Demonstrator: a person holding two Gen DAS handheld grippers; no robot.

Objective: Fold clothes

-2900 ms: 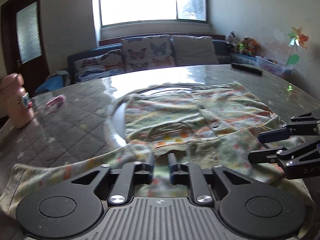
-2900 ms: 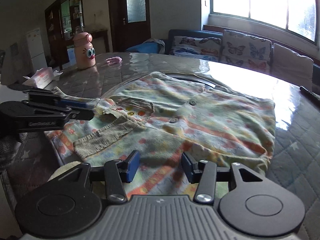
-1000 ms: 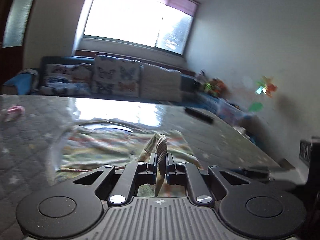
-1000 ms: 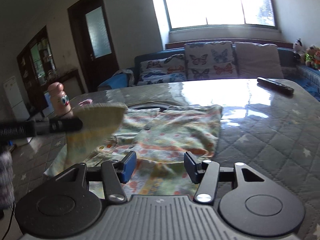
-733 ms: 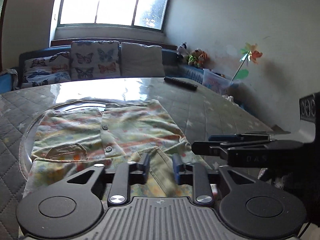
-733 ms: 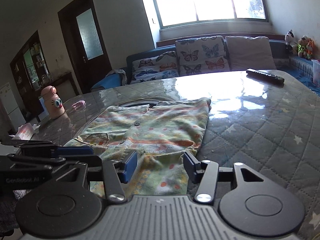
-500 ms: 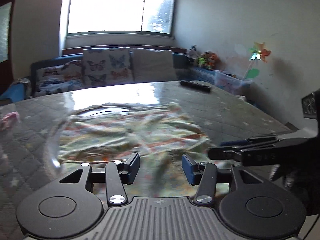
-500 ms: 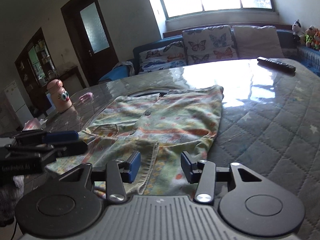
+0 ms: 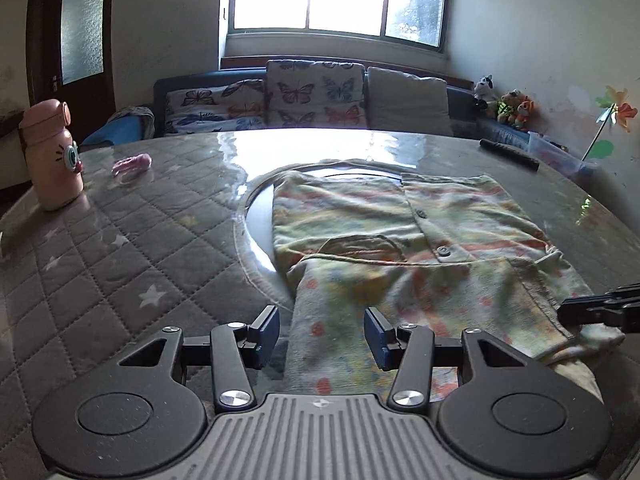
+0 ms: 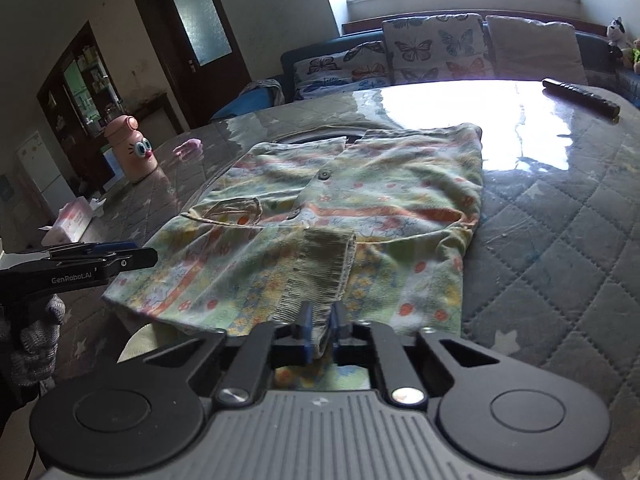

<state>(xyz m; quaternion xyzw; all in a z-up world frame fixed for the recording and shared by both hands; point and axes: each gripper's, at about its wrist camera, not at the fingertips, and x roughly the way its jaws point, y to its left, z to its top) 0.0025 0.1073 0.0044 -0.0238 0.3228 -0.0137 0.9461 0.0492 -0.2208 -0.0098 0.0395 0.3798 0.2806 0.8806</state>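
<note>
Right wrist view only: cabinet (image 10: 86, 92), white fridge (image 10: 38, 168), tissue pack (image 10: 74, 220) off to the left gripper's far side, plus a grey-gloved hand (image 10: 34, 336) behind the left gripper (image 10: 120, 254). Left wrist view only: pinwheel (image 9: 614, 114) and the plush toys (image 9: 508, 106) past the right gripper's (image 9: 596, 310) side. Both views: pink bottle (image 9: 50, 156), small pink item (image 9: 132, 164), remote (image 9: 510, 154), butterfly cushions (image 9: 316, 94), quilted table (image 9: 120, 240). Left gripper (image 9: 320, 332) in its own view: jaws wide apart, holding nothing, blue pads (image 9: 268, 330) hanging over the near edge of the garment (image 9: 400, 240), left pad over bare table just beside the cloth, right pad over cloth; contact with cloth cannot be told. Right gripper (image 10: 320, 334) in its own view: jaws nearly closed, pinching the ribbed cuff (image 10: 320, 264) of the sleeve, cloth bunched between the pads. Garment, a floral button shirt (image 10: 360, 200), lies flat ahead of both tongs, sleeve folded across its near part, cuff end running straight into the right gripper's jaws. In the left view the right gripper comes in from the right edge at the cloth's near-right corner; in the right view the left gripper sits at the cloth's near-left edge, its tips close over it.
</note>
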